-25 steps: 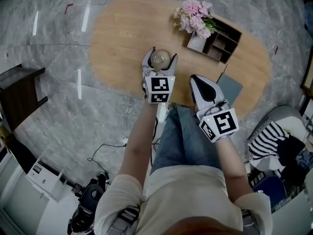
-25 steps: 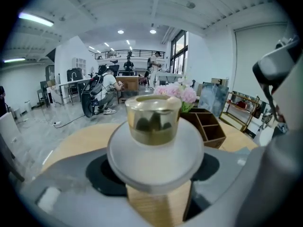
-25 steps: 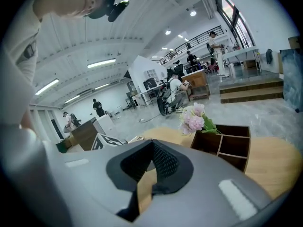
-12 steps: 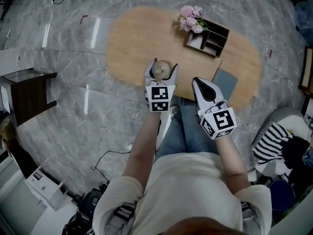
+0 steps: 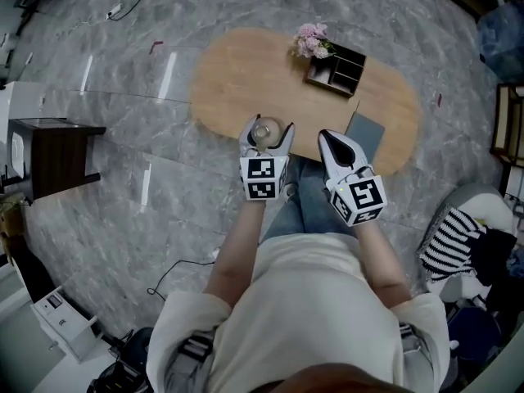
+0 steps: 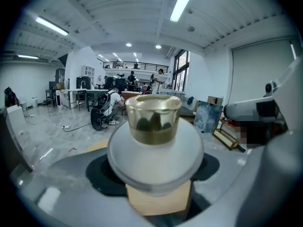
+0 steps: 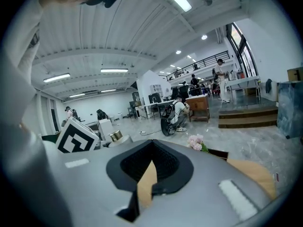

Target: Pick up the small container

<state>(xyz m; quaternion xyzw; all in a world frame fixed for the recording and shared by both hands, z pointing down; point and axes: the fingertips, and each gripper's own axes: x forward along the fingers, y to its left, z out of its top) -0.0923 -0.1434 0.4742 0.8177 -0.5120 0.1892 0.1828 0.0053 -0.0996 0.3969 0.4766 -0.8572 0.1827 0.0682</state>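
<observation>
Above an oval wooden table [image 5: 237, 72], in the head view, the left gripper [image 5: 266, 128] clamps the small container [image 5: 264, 134], apparently lifted clear of the tabletop. The right gripper [image 5: 329, 137] rides just beside it. In the left gripper view, the white container sits upright, wedged between both jaws, its gold lid [image 6: 152, 119] on top. The right gripper view shows jaws closed together on nothing, with flowers [image 7: 196, 142] on the table beyond. The pick-up looks essentially done. The next move likely calls for a steady, level hold so the container cannot slip.
</observation>
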